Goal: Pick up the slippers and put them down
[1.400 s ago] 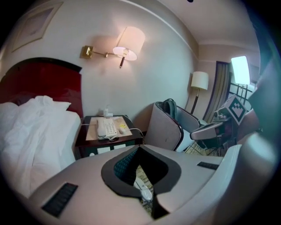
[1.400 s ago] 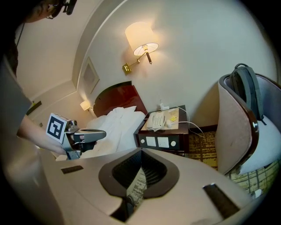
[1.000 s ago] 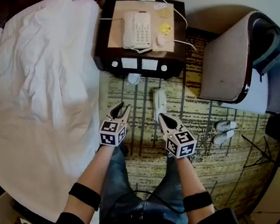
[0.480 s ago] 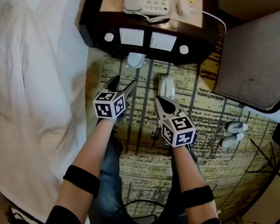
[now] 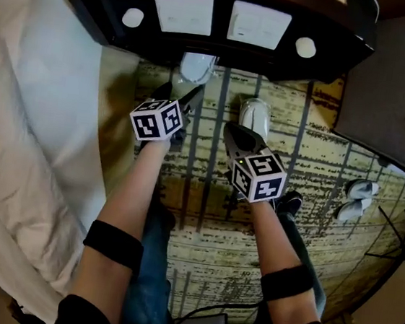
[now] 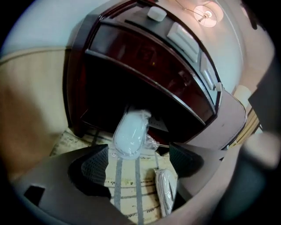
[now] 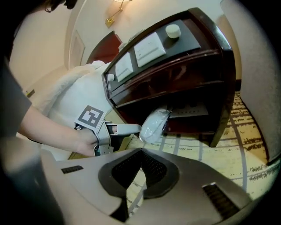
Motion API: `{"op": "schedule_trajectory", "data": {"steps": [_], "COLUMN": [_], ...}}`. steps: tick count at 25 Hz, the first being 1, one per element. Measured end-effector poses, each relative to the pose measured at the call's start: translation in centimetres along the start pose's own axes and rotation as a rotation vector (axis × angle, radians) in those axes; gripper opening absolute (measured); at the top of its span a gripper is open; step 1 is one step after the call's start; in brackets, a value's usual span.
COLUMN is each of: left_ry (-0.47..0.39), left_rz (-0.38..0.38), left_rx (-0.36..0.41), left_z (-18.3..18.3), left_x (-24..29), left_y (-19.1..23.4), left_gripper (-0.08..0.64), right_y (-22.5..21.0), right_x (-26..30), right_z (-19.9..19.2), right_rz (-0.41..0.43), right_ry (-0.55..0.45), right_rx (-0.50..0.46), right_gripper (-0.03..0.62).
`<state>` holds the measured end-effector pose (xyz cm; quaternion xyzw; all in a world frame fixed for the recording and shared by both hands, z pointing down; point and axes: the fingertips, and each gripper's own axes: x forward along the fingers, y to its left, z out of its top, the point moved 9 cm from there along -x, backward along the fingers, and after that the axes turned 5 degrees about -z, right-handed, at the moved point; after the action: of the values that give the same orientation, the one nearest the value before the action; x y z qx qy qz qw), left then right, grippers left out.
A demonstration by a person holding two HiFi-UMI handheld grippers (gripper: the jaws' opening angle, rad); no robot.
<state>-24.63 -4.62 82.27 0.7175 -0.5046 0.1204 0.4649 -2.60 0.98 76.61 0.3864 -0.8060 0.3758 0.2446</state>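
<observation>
From above, only one rounded end of the wrapped slipper (image 5: 196,67) pokes out from under the nightstand (image 5: 216,39). The left gripper view shows its whole length: long axis running away from the person, far end back in the dark under the nightstand. The left tongs (image 5: 183,94) are spread, having just been opening, the slipper's near end at their mouth, unpinched. The right tongs (image 5: 229,128) are pressed together, empty. A second slipper (image 5: 255,116) lies lengthwise on the carpet (image 5: 201,237) just ahead of them.

Hotel bedroom, white bed (image 5: 28,101), nightstand (image 5: 218,21), wrapped slippers (image 5: 255,116)
</observation>
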Motion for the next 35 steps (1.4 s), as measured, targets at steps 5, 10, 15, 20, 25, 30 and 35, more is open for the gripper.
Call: {"op": "schedule_trajectory", "data": {"steps": [5,10,15,20,25,30,35], "left_ry": [-0.001,-0.01,-0.018,-0.091,-0.119,-0.15,-0.141], "left_rz": [-0.017,-0.069,-0.235,-0.326,-0.384,-0.416,-0.431], "left_rx": [-0.055,-0.116,-0.171,-0.186,-0.183,-0.226,-0.273], "left_z": [-0.1,-0.4,-0.7,-0.8,-1.2,-2.3,-5.2], "left_x": [3.9,6.9,8.9,8.4,8.2,6.7,2.7], "left_y": [3.2,5.4,5.5,5.3,4.4,3.5,2.3], "left_gripper": [0.503,0.526,0.5,0.166,0.115,0.106,0.104], "right_y": [-1.3,-2.5,-3.3,-3.8,-3.6,-2.8,-1.4], "right_x": [3.2,5.3,6.2,6.2,5.9,5.1,2.9], "right_z": [-1.4,-1.9,-2.9,-4.1,-4.7,-4.7,-4.7], "right_rz": [0.023,0.032,0.03,0.02,0.026,0.041,0.051], "right_ry": [-0.019,-0.058,-0.059,-0.036,-0.025,-0.02,-0.003], "right_rx": [0.01,0.029,0.037,0.035,0.036,0.042,0.043], "right_gripper": [0.0,0.0,0.0,0.0,0.0,0.0,0.0]}}
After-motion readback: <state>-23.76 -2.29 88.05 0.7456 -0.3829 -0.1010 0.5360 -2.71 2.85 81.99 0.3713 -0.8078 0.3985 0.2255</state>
